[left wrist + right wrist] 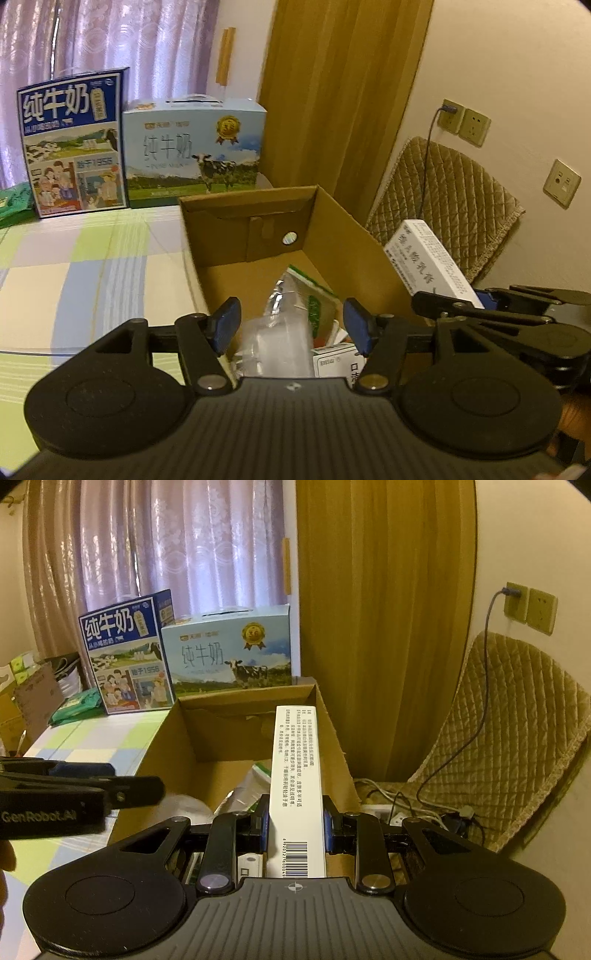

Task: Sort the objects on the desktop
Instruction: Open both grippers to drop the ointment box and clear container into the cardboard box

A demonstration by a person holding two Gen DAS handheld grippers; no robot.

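On the far left, two milk cartons [74,144] stand side by side at the back of a checked tablecloth [92,266], in front of a pale curtain. Next comes the open cardboard box [251,229], sitting on the table edge. The left gripper [291,325] hangs over its near end with its blue-padded jaws spread wide and nothing between them; below the gap lie a crumpled clear plastic bag [273,339], a green and white packet [314,295] and a small white box with printed characters [336,363], all inside the cardboard box.

Further right, the right gripper [295,821] has its jaws pressed against both long sides of a long white box [297,775] (the barcode end sits nearest the camera). The box points forward and away from the gripper, held above the right-hand part of the cardboard box, its far end reaching toward the back wall. On the far right a quilted cushion [517,720] leans against the wall below the sockets [532,609].
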